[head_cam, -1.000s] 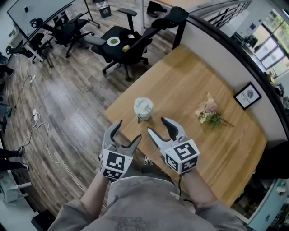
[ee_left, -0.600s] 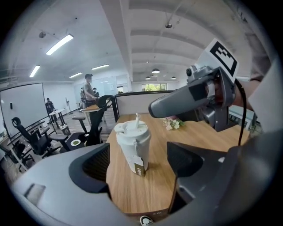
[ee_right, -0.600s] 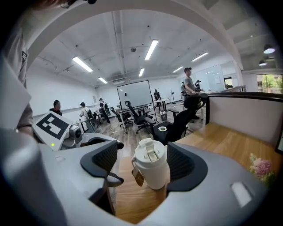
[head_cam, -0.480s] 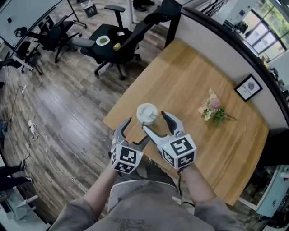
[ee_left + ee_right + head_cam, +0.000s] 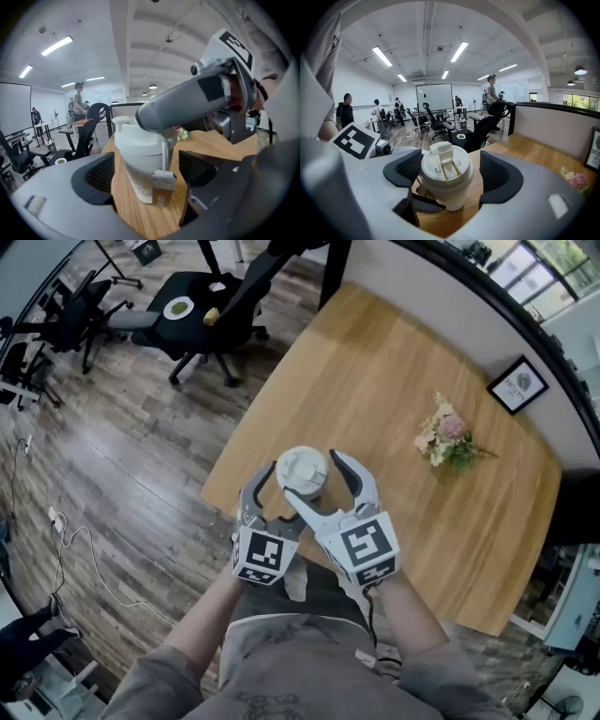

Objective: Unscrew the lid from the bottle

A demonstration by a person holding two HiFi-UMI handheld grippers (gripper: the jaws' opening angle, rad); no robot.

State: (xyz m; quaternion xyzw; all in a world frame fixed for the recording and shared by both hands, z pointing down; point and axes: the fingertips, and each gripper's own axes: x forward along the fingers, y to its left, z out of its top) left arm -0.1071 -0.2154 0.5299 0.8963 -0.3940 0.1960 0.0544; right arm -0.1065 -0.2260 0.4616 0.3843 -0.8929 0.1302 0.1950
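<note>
A pale bottle (image 5: 305,486) with a white flip-top lid (image 5: 302,466) stands near the front edge of the wooden table (image 5: 394,362). A small brown tag (image 5: 162,194) hangs from a strap on its side. My left gripper (image 5: 281,495) is low around the bottle body (image 5: 140,164). Its jaws are opening, and the pads (image 5: 99,172) stand clear of the wall. My right gripper (image 5: 311,474) is higher, at lid level, with the lid (image 5: 446,168) between its opening jaws. Its pads (image 5: 499,173) do not press on it. One right finger (image 5: 187,98) crosses above the left gripper.
A small bunch of flowers (image 5: 448,442) lies at the table's right, with a framed picture (image 5: 518,385) against the partition behind it. A black office chair (image 5: 202,310) stands on the wood floor beyond the table's far left corner. The table edge runs just in front of the bottle.
Both grippers have moved forward from short of the bottle to either side of it, and their jaws have widened. The bottle has stayed in place.
</note>
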